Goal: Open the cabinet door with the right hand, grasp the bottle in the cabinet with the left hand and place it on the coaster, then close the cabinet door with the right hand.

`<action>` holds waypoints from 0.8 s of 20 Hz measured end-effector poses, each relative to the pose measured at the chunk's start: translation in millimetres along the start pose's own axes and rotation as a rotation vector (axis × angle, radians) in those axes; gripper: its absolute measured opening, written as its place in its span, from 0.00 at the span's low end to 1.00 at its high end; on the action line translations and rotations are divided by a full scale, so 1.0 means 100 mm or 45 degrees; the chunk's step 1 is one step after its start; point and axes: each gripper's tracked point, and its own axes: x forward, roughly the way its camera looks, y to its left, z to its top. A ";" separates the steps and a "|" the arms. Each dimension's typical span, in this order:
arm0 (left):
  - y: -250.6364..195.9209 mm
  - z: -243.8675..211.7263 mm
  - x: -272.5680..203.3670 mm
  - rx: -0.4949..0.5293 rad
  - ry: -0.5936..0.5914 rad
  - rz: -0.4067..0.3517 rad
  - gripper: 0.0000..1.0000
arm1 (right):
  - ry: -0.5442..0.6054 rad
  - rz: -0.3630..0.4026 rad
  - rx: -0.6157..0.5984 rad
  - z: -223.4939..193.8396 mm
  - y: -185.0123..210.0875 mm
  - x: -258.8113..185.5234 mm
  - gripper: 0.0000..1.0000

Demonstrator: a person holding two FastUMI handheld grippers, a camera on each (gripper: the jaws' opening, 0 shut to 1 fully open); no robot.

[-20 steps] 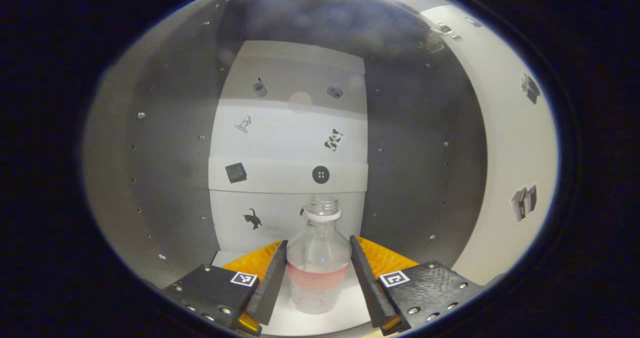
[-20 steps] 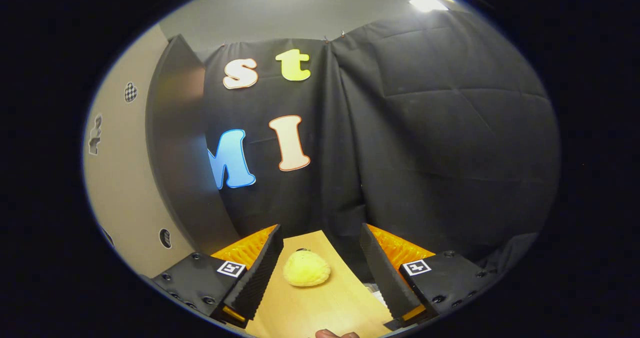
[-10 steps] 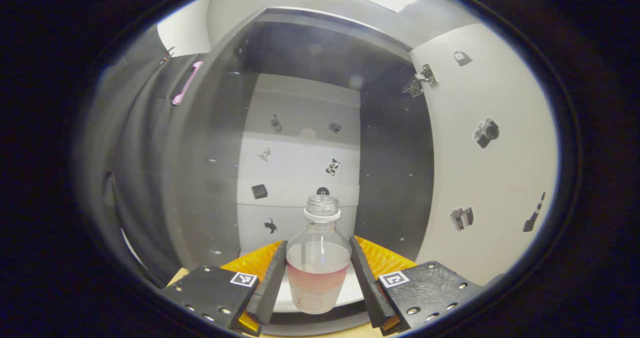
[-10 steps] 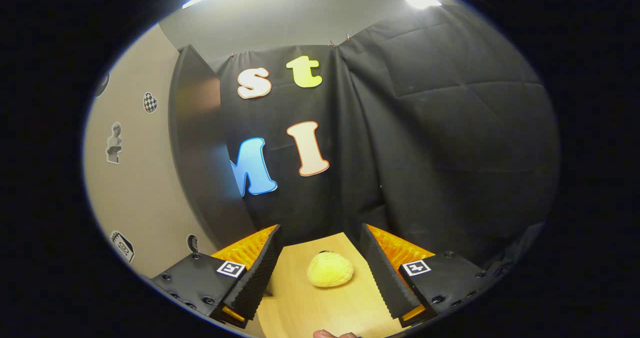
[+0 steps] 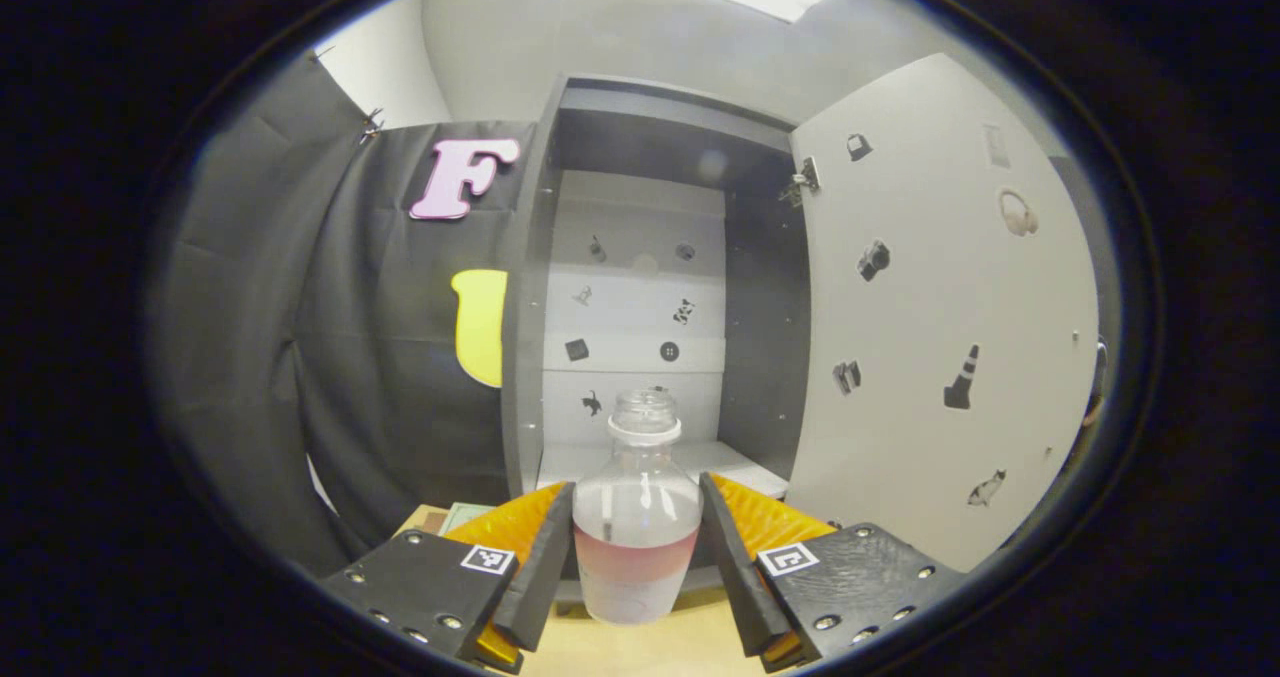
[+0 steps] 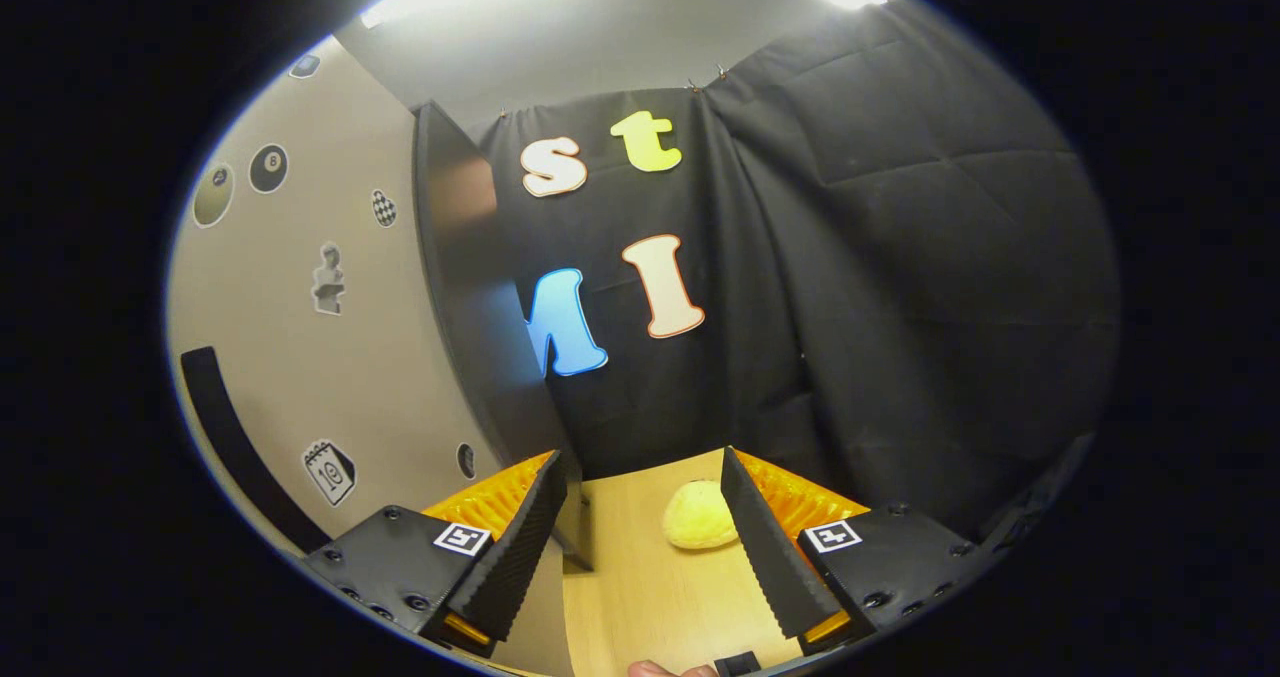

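A: Where is the clear plastic bottle with the pink liquid and the white neck ring [image 5: 637, 517]?

B: Upright between the 2 fingers of the left gripper [image 5: 636, 557], in front of the tall grey cabinet [image 5: 640, 287] and outside its opening. Both fingers press against the bottle's sides, so the gripper is clenched on it. The bottle's base sits above the light wooden tabletop [image 5: 640, 647]; I cannot tell whether it touches the wood.

A: And the cabinet itself?

B: Its pale door with small picture stickers [image 5: 940, 337] is swung wide open on the right of the cabinet. The white shelf [image 5: 640, 457] inside lies behind the bottle. A small green-edged flat thing [image 5: 462, 514] lies on the tabletop near the cabinet's left foot; I cannot tell whether it is the coaster.

A: What about the other tool?

B: The right gripper [image 6: 648, 547] has its 2 fingers spread apart with nothing between them. It hangs over the tabletop just beside the cabinet door's outer face. A fuzzy yellow round thing [image 6: 698, 515] lies on the wood behind its right finger.
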 end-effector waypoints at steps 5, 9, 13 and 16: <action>0.15 -0.44 -0.52 -0.035 0.030 0.092 0.69 | 0.016 0.042 -0.008 -0.05 0.06 -0.36 0.98; 0.26 -0.96 -0.82 -0.085 0.061 0.153 0.71 | 0.041 0.067 -0.037 -0.12 0.13 -0.56 0.98; 0.39 -1.50 -0.93 -0.068 0.115 0.221 0.71 | 0.037 0.069 -0.055 -0.09 0.13 -0.60 0.98; 0.43 -1.88 -1.02 -0.055 0.104 0.255 0.69 | 0.040 0.079 -0.046 -0.07 0.16 -0.60 0.98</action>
